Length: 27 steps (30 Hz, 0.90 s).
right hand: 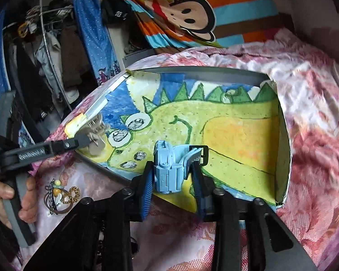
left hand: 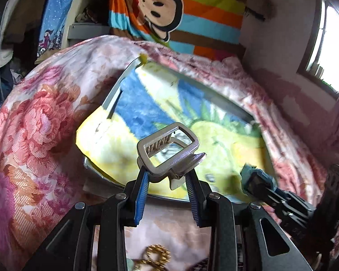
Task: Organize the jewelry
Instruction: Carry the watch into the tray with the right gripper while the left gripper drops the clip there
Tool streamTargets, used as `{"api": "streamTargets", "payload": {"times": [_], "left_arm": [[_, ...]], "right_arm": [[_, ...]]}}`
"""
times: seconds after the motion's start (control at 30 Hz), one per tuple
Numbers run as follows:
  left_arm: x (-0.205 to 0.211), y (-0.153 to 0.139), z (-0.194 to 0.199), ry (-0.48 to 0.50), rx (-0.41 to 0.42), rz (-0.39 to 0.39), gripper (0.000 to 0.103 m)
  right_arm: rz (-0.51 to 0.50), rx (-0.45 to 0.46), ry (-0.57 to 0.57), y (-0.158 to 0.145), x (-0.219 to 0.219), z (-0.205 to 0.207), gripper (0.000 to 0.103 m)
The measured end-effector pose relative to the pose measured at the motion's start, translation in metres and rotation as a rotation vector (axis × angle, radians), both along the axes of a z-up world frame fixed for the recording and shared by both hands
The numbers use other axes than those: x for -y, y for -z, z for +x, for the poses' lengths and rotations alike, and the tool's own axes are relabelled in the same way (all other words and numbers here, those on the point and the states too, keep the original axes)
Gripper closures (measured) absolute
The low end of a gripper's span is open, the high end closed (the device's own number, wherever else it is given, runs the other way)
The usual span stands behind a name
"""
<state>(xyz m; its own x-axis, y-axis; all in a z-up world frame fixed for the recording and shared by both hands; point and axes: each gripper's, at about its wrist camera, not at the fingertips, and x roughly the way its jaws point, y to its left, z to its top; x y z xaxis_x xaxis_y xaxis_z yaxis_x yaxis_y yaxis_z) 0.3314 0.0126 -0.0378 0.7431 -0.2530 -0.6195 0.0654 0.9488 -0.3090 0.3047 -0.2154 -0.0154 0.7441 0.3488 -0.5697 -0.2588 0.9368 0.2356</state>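
Note:
My left gripper (left hand: 167, 178) is shut on a silver claw hair clip (left hand: 167, 151) and holds it over the near left corner of a shallow grey tray (right hand: 205, 71) lined with a dinosaur drawing. In the right wrist view the left gripper (right hand: 91, 139) and the clip (right hand: 97, 135) show at the tray's left edge. My right gripper (right hand: 171, 180) is shut on a light blue watch (right hand: 167, 169) with a black buckle, above the tray's near edge. It shows blurred in the left wrist view (left hand: 255, 178).
A small pile of jewelry (right hand: 61, 194), gold chain, brown hair tie, charms, lies on the floral bedspread (right hand: 316, 135) left of the tray; the gold chain also shows in the left wrist view (left hand: 156, 257). A striped monkey blanket (right hand: 192, 18) hangs behind. Clothes hang at the left.

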Motion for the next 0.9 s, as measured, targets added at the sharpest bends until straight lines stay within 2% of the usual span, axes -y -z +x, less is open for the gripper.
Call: {"api": "streamTargets", "payload": {"times": [0.1, 0.2, 0.23, 0.27, 0.3, 0.33, 0.4, 0.5, 0.57, 0.63, 0.73, 0.8, 0.9], "left_arm": [[0.001, 0.003, 0.001, 0.000, 0.007, 0.018, 0.072], [0.007, -0.001, -0.002, 0.008, 0.014, 0.060, 0.069], [0.008, -0.003, -0.003, 0.009, 0.015, 0.066, 0.058], [0.008, -0.004, -0.004, 0.010, 0.019, 0.063, 0.049], [0.008, -0.007, -0.008, 0.012, 0.033, 0.048, 0.030], [0.008, -0.009, -0.012, 0.005, 0.045, 0.039, 0.022], [0.008, -0.015, -0.023, -0.030, 0.063, 0.028, 0.021], [0.011, -0.024, -0.038, -0.027, 0.066, 0.019, 0.019], [0.015, -0.032, -0.051, -0.040, 0.085, 0.036, 0.014], [0.020, -0.044, -0.072, -0.071, 0.131, 0.073, 0.003], [0.021, -0.058, -0.108, -0.114, 0.211, 0.096, 0.000], [0.021, -0.063, -0.129, -0.116, 0.247, 0.087, 0.000], [0.021, -0.071, -0.157, -0.110, 0.284, 0.084, 0.000]], "right_arm": [[0.013, -0.005, 0.015, 0.002, 0.003, 0.002, 0.065], [0.011, -0.006, 0.045, 0.001, 0.007, 0.001, 0.050], [0.014, -0.003, 0.051, -0.001, 0.009, 0.001, 0.044], [0.014, 0.002, 0.056, -0.003, 0.011, -0.002, 0.043], [0.006, 0.008, 0.064, -0.006, 0.014, -0.005, 0.043], [-0.003, 0.015, 0.073, -0.009, 0.016, -0.009, 0.043], [-0.028, 0.034, 0.088, -0.015, 0.020, -0.019, 0.040], [-0.057, 0.086, 0.101, -0.030, 0.027, -0.043, 0.028], [-0.055, 0.129, 0.105, -0.041, 0.035, -0.062, 0.015], [-0.052, 0.186, 0.121, -0.054, 0.041, -0.082, 0.009], [-0.020, 0.244, 0.137, -0.070, 0.046, -0.105, 0.006], [-0.007, 0.281, 0.138, -0.081, 0.046, -0.121, 0.002], [-0.012, 0.342, 0.140, -0.095, 0.042, -0.148, 0.002]]}}
